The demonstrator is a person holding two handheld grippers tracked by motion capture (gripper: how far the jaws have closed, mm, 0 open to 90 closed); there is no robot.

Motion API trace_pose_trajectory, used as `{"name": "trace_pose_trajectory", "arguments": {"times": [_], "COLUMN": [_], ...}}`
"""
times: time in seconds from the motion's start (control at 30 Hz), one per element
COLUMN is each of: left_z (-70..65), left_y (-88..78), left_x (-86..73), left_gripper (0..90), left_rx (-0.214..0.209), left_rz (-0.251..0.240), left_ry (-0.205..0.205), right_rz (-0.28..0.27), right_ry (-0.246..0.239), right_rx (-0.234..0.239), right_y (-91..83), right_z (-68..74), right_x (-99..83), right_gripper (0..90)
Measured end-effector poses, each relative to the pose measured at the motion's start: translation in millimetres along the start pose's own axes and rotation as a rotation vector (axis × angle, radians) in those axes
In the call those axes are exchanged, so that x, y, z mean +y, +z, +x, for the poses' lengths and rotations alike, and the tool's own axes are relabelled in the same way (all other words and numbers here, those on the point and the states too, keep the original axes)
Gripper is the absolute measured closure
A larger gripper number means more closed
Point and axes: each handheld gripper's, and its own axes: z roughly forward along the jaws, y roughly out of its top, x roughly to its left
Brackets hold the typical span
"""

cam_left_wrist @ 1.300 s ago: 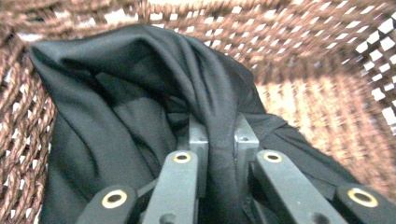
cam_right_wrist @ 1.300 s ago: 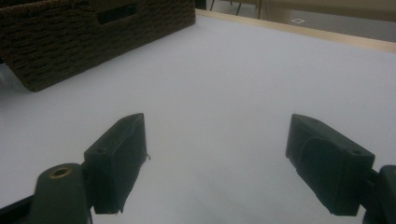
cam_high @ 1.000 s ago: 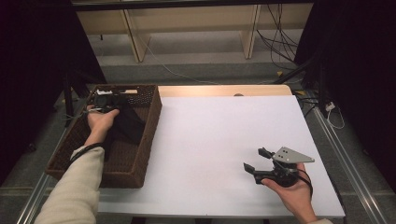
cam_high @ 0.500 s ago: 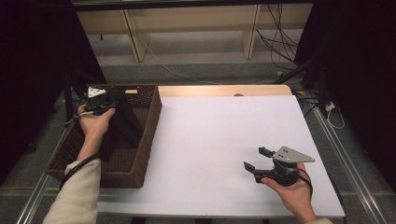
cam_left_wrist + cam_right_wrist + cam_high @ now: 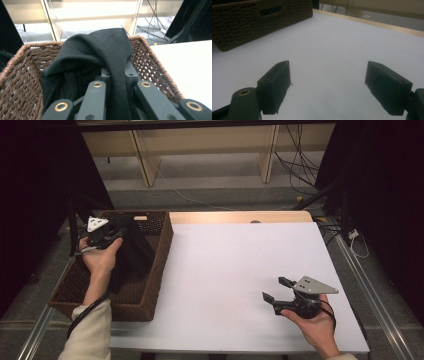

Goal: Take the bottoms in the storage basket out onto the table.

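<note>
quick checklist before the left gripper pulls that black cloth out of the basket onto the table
1. Grip on cloth: the left gripper has its jaws closed on a fold of the black cloth. ok.
2. Cloth free of the basket: most of it hangs inside the wicker basket, below the rim. not ok yet.
3. Snagging on the weave: where the cloth's lower edge lies is hidden. cannot tell.
4. Landing area: the white table beside the basket is bare. ok.
5. Right gripper ready: jaws wide open, held low over the table near its front right corner, well away from the basket. ok.
</note>
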Motion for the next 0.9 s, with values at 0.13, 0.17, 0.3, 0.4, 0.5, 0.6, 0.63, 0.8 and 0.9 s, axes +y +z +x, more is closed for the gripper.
{"name": "trace_pose_trajectory", "arguments": {"times": [0.13, 0.17, 0.3, 0.4, 0.5, 0.6, 0.63, 0.8, 0.9], "left_z": [-2.3, -2.6, -5.1, -5.9, -5.5, -4.1, -4.2, -5.5, -8.8], "left_y": [-9.7, -11.9, -16.5, -17.4, -18.7, -23.3, -24.2, -26.9, -28.1], "left_x": [2.7, 4.2, 7.8, 9.2, 10.8, 15.1, 16.0, 19.2, 21.1], "left_gripper": [82.1, 82.1, 82.1, 82.0, 82.0, 82.0, 82.0, 82.0, 82.0], "left_rx": [-0.001, -0.002, -0.018, -0.026, -0.031, -0.039, -0.040, -0.053, -0.057], "left_rz": [-0.030, -0.036, -0.051, -0.057, -0.064, -0.078, -0.083, -0.092, -0.098], "left_ry": [-0.006, -0.001, -0.002, 0.003, 0.001, -0.012, -0.015, -0.017, -0.010], "right_rz": [-0.011, -0.015, -0.010, -0.012, -0.014, -0.011, -0.010, -0.010, -0.010], "right_ry": [0.015, 0.018, 0.023, 0.016, 0.018, 0.023, 0.028, 0.029, 0.033], "right_rx": [-0.004, -0.003, -0.004, -0.004, -0.006, -0.007, -0.007, -0.006, -0.006], "right_y": [-2.3, -2.6, -2.8, -3.4, -3.6, -4.4, -4.7, -5.4, -5.4], "right_z": [-3.5, -4.3, -5.0, -4.9, -4.8, -6.0, -6.1, -7.1, -7.1], "right_x": [-0.5, -0.6, -1.6, -1.5, -2.1, -2.7, -2.8, -3.8, -3.9], "right_gripper": [21.3, 21.3, 20.9, 20.6, 20.4, 20.0, 19.9, 19.7, 19.7]}}
